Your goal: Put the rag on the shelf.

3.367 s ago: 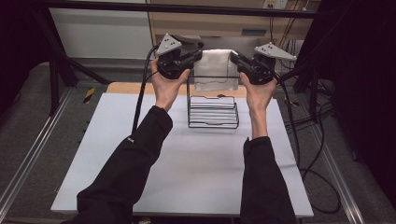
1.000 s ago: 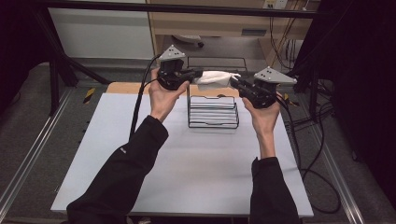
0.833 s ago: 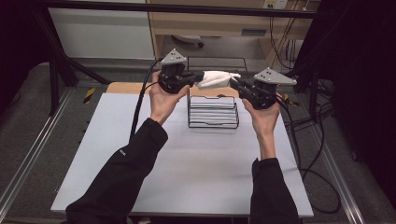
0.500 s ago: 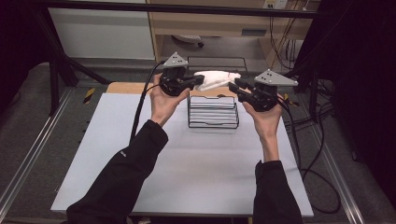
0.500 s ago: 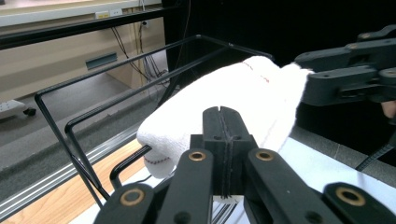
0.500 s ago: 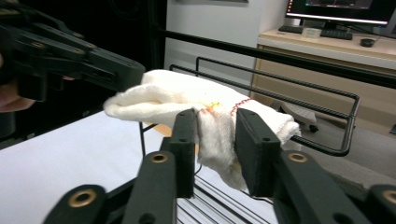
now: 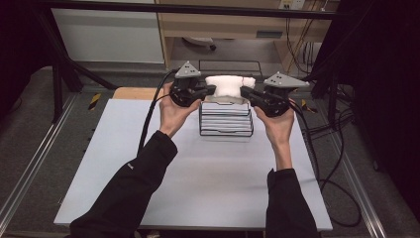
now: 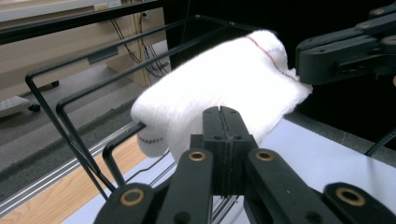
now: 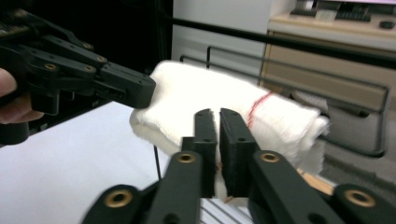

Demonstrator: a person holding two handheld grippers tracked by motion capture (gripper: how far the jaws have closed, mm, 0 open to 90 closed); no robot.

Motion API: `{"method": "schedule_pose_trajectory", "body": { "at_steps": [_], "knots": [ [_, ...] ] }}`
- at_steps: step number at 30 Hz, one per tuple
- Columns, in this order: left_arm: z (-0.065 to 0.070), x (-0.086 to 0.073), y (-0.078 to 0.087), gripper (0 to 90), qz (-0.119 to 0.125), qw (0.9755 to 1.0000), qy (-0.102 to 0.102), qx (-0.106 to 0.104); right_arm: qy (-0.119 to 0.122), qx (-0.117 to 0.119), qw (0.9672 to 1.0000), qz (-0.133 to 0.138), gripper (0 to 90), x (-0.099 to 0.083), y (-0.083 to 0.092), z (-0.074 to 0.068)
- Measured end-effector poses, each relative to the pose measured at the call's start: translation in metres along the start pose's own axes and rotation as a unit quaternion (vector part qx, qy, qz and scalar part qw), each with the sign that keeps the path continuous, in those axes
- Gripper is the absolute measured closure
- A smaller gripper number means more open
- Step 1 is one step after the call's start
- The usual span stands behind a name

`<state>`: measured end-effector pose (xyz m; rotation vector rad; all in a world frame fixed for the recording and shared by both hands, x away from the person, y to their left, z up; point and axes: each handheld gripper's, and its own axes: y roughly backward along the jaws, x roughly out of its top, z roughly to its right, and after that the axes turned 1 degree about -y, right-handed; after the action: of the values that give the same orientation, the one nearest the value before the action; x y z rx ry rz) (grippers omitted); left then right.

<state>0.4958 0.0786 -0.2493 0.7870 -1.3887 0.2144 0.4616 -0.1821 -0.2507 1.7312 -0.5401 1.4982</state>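
1. Step in hand: one white cloth (image 7: 229,85), folded into a thick pad, is held up between the two grippers over the top of a black wire rack (image 7: 226,119) at the far middle of the table (image 7: 198,173).
2. Left gripper (image 7: 210,91): its jaws are clenched on the cloth's left end. In the left gripper view they stand tight together against the cloth (image 8: 219,84), with fabric pinched at their tips.
3. Right gripper (image 7: 246,93): its jaws have just been closing and now pinch the cloth's right end. In the right gripper view a thin slit remains between them, with the cloth (image 9: 233,112) right at their tips (how much fabric they hold I cannot tell).
4. Where the cloth is: above the rack's upper bars, slightly behind its front, and stretched level between both hands. A red stitched line (image 9: 259,105) runs across one end.
5. My reading: the folding looks finished, and the cloth is about to be set on or into the rack.
6. Next move, as I judge it: lower both hands together and keep the pad level, so that the fold does not spring open. Let go only once the wires carry it.
7. Count: one cloth, one rack, two grippers, two hands, one table.
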Motion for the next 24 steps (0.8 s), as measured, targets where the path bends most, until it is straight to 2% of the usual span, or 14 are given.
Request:
{"method": "schedule_pose_trajectory", "body": {
  "at_steps": [4,8,16,24],
  "knots": [
    [-0.001,-0.005,-0.003,89.7,-0.007,1.0000,0.000,0.003,-0.013,-0.012,0.9997,-0.018,90.0,-0.009,-0.008,0.003],
    [-0.001,-0.007,-0.008,89.7,-0.009,0.9999,-0.001,0.007,-0.024,-0.021,0.9992,-0.022,90.0,-0.017,-0.013,0.008],
    [-0.003,-0.009,-0.014,89.6,-0.008,0.9999,0.001,0.014,-0.020,-0.038,0.9988,-0.023,89.0,-0.021,-0.019,0.012],
    [-0.001,-0.011,-0.011,88.5,-0.004,0.9999,-0.002,0.012,-0.019,-0.034,0.9990,-0.019,85.9,-0.021,-0.018,0.011]
  ]
}}
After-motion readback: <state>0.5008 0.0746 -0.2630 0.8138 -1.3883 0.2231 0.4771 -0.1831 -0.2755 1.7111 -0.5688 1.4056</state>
